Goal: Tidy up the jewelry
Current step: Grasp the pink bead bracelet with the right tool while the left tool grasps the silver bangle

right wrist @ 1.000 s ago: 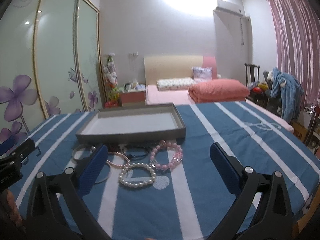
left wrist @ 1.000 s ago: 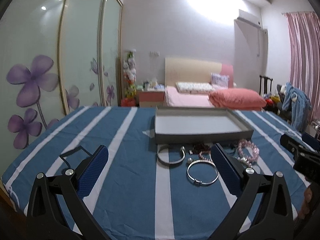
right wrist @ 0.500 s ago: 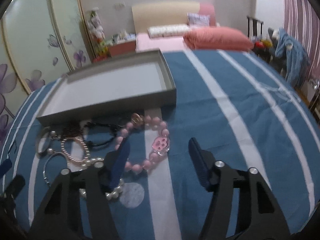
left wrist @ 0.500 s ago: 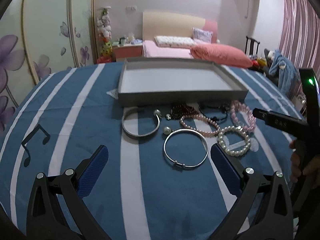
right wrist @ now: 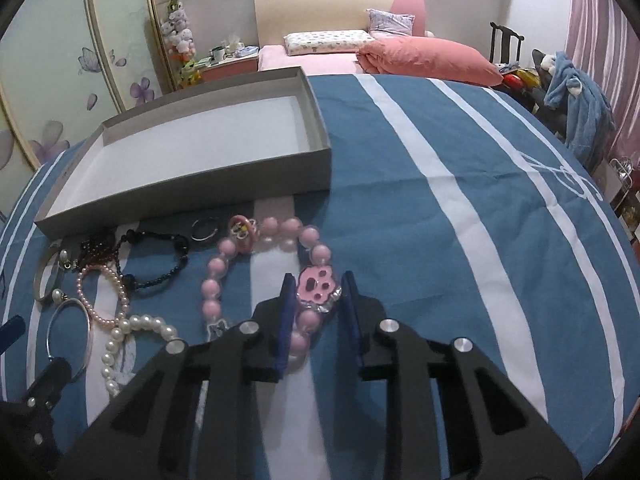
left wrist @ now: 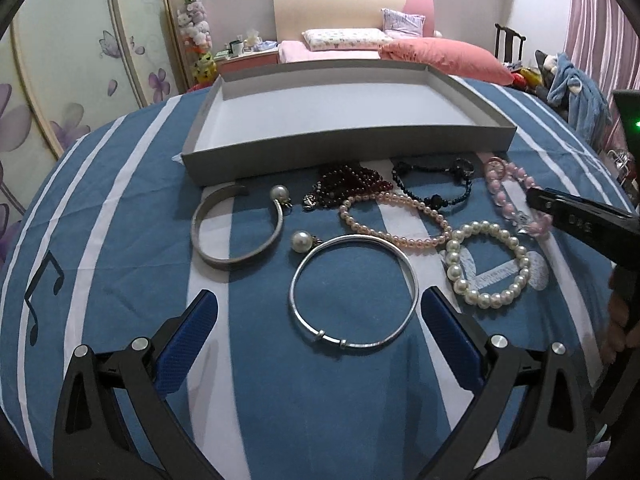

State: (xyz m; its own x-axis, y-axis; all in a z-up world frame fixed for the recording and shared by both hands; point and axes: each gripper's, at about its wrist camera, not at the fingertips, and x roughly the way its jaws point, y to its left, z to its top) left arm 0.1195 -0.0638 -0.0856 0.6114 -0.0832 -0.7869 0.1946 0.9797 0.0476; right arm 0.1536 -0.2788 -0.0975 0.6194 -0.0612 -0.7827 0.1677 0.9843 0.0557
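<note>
Jewelry spread on a blue-and-white striped cloth [left wrist: 120,184] in front of a shallow grey cardboard tray [left wrist: 348,148].

Right gripper [right wrist: 316,300] has its blue-padded fingers narrowed around the pink skull charm of the pink bead bracelet [right wrist: 224,268], whose near beads run between them; whether they touch it I cannot tell. Left gripper [left wrist: 318,316] hangs wide open and empty, low over the thin silver bangle [left wrist: 354,292], its right pad just beside the rim. White pearl bracelet [left wrist: 490,264] lies near, right of the bangle; flat silver cuff [left wrist: 236,236] lies to the left.
</note>
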